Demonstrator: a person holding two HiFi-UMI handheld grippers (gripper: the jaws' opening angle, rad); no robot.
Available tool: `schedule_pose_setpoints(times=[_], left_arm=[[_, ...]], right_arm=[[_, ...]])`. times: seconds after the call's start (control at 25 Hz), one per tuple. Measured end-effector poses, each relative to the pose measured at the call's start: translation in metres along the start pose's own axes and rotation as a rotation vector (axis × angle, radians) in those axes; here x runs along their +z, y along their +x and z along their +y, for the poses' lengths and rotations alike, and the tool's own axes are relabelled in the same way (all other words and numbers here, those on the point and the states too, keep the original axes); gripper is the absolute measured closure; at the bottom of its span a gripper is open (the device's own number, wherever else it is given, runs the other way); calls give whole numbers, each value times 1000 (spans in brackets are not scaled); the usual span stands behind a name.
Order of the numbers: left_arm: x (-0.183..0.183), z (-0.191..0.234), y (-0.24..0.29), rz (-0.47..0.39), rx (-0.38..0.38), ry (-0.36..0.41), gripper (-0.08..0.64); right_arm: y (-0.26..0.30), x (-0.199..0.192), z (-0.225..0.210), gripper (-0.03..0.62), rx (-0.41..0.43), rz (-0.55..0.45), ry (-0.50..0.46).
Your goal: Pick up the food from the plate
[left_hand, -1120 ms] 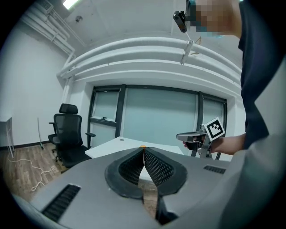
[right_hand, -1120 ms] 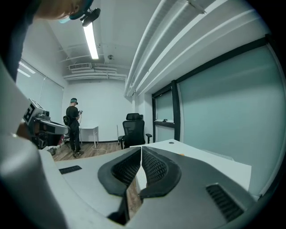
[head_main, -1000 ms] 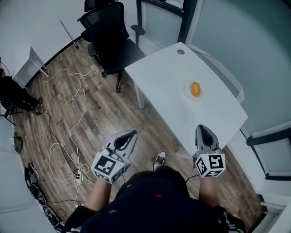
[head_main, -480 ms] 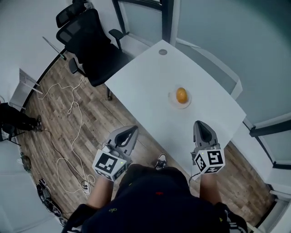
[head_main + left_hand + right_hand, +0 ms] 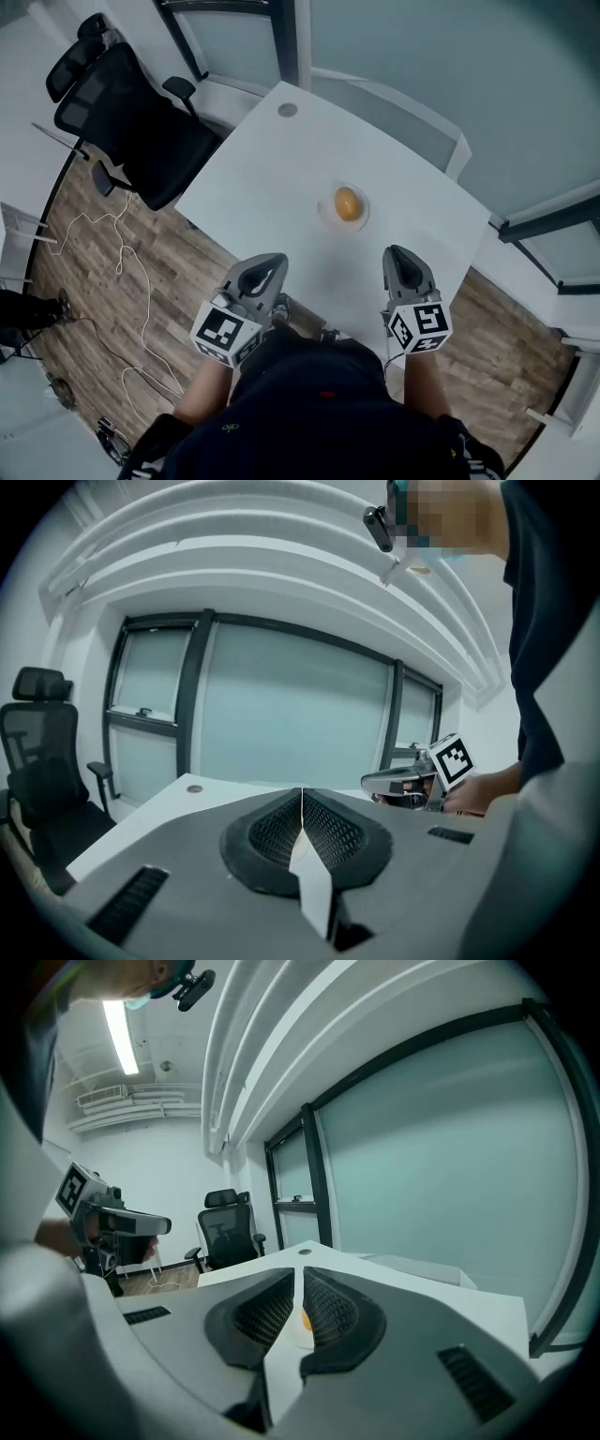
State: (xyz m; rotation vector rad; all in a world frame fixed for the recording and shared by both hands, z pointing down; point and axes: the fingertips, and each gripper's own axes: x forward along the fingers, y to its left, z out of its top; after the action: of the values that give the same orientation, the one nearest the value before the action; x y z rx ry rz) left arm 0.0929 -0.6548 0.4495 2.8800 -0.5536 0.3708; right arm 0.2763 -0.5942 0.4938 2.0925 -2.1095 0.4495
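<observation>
An orange piece of food sits on a small clear plate near the middle of the white table. My left gripper hovers over the table's near edge, left of the plate, with its jaws shut and nothing in them. My right gripper is over the near edge too, just right of and short of the plate, shut and empty. In the right gripper view the food shows through the slit between the jaws. Each gripper view shows the other gripper off to the side.
A black office chair stands at the table's left end. White cables lie on the wooden floor. A round grommet is set in the table's far corner. Glass walls run behind the table.
Both grippers have moved forward from over the floor to over the table's near edge, closer to the plate. Their jaws have stayed shut.
</observation>
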Motion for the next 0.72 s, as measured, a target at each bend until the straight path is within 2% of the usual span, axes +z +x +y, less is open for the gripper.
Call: schedule_pose_setpoints(times=[0.24,0.4,0.48,0.72], left_arm=[[-5,67,31,28,-132,9,537],[-13,92,47,49,-218,9,537],[-24,103,54,73,-236,-24,537],[-48,119,66,107,-286,-57,537]], right_arm=[[72,-19,25,556,-66,123,-40],[116,-45,25,404,-98,220,-34],[137,-70,22,326,-110,290,-36],[185,-121,-8,249,-174,425,-50]])
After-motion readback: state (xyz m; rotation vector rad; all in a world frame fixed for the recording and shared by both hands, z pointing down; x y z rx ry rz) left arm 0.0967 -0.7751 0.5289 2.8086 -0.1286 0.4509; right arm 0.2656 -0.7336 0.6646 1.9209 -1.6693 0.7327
